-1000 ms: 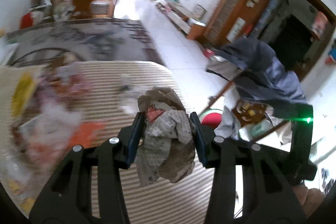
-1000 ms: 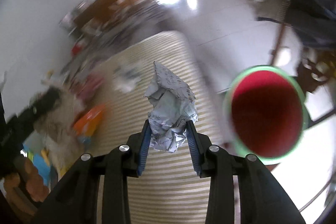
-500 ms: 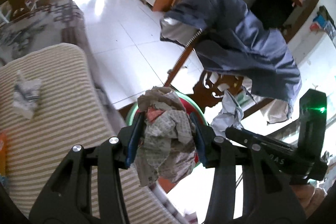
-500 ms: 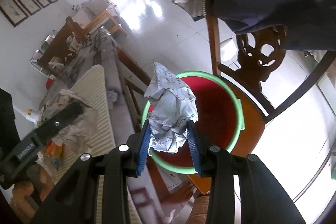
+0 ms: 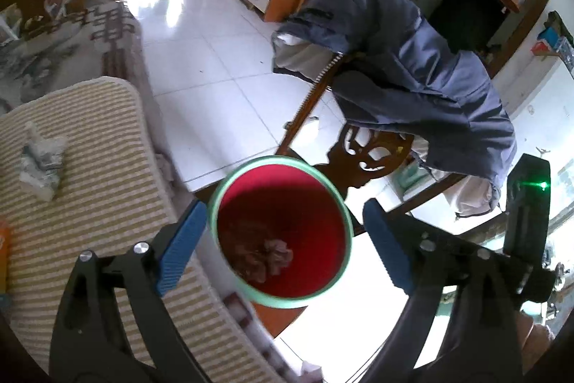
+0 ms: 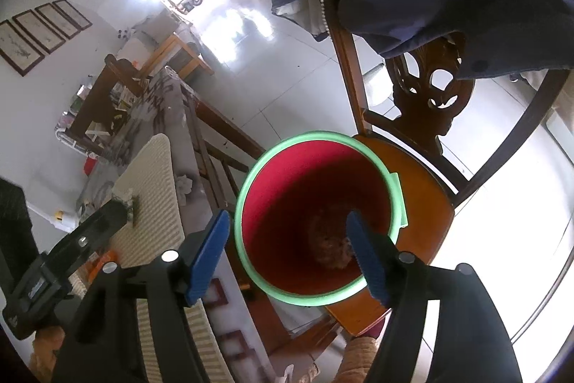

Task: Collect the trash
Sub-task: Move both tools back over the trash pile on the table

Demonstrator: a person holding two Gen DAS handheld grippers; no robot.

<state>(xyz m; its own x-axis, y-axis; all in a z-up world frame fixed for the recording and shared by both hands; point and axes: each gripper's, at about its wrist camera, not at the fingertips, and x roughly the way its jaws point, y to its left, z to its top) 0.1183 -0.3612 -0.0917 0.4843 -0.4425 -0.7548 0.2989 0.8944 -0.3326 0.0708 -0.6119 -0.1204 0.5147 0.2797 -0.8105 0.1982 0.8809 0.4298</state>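
Trash, apparently crumpled paper (image 5: 267, 255), already in red bucket (image 5: 229, 200); both hand-held grippers (image 5: 283, 246) (image 6: 287, 252) opening, empty; another wad (image 5: 41, 164) left on striped bench (image 5: 107, 189).

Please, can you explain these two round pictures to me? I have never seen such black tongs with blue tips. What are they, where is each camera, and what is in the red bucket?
These are not machines: a person holds a hand tool with two fingers in each hand, and a wide-angle camera on each tool looks forward along them. One picture is from the left gripper, the other from the right gripper. Both hang over a red plastic bucket with a green rim on a wooden chair. Both sets of jaws are opening with nothing between them. Crumpled paper trash lies at the bucket's bottom. A crumpled newspaper piece lies on the striped mat beside it.
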